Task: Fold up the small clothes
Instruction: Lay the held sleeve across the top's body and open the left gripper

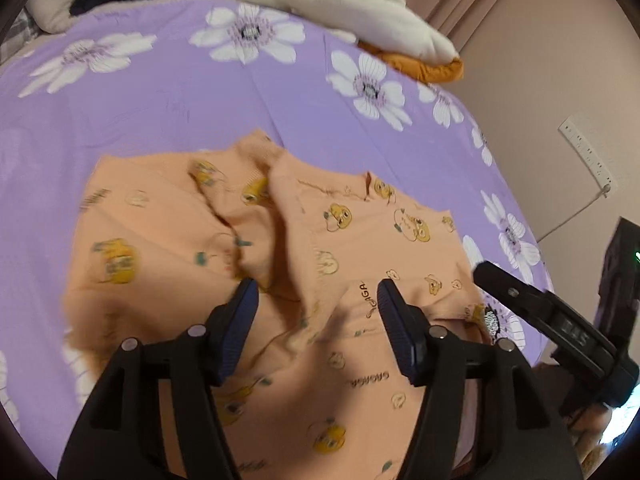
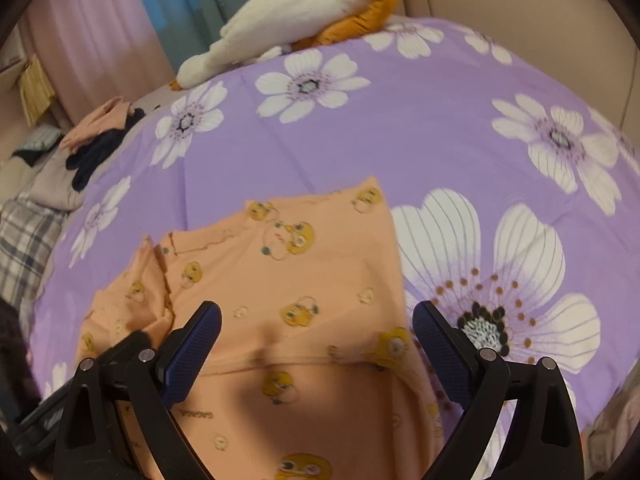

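A small peach garment (image 1: 168, 232) printed with yellow cartoon faces lies spread on the purple flowered bedsheet (image 1: 160, 100). It has a raised crumpled ridge (image 1: 276, 216) down its middle. My left gripper (image 1: 318, 292) is open and empty, hovering just above the garment's near part. My right gripper (image 2: 316, 320) is open and empty above the garment's right half (image 2: 304, 272), its right finger near the garment's right edge. The right gripper also shows in the left wrist view (image 1: 532, 308) at the right. The left gripper's finger (image 2: 132, 340) shows at the left of the right wrist view.
A white and orange plush toy (image 1: 360, 12) lies at the bed's far side. A pile of dark and peach clothes (image 2: 100, 136) sits at the far left by a grey pillow (image 2: 52, 184). A wall with a power strip (image 1: 588, 152) is at the right.
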`<state>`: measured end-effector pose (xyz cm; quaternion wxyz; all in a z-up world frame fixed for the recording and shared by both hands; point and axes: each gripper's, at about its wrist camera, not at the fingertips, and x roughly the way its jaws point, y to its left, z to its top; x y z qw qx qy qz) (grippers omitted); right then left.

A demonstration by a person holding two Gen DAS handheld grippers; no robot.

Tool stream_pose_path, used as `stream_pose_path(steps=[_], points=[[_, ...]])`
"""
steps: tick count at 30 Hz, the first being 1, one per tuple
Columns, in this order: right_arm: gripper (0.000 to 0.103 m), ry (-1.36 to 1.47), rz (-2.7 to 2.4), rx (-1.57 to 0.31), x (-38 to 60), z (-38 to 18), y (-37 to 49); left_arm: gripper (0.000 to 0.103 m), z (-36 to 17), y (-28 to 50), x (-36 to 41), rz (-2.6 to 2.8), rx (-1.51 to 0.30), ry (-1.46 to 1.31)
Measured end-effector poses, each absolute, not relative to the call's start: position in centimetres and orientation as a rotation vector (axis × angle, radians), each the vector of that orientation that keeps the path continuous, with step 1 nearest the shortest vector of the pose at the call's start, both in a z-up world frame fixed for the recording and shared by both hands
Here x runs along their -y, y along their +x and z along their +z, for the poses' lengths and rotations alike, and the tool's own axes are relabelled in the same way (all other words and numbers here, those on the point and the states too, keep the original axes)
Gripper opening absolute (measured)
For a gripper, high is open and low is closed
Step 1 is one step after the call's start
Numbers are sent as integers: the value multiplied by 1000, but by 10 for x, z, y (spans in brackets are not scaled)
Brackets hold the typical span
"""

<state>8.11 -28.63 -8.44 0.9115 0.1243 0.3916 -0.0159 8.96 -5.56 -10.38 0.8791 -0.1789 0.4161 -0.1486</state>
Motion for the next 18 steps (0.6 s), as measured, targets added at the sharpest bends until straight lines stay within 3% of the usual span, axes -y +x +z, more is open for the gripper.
stream_pose_path(steps=[2, 4, 18], points=[[96, 221, -24, -798, 274, -80, 81, 75, -98, 80, 41, -308, -837, -416], [96, 183, -17, -789, 264, -75, 80, 78, -92, 73, 23, -273, -812, -444], [96, 56, 106, -785, 193, -60, 77, 79, -68, 36, -75, 24, -734, -472]])
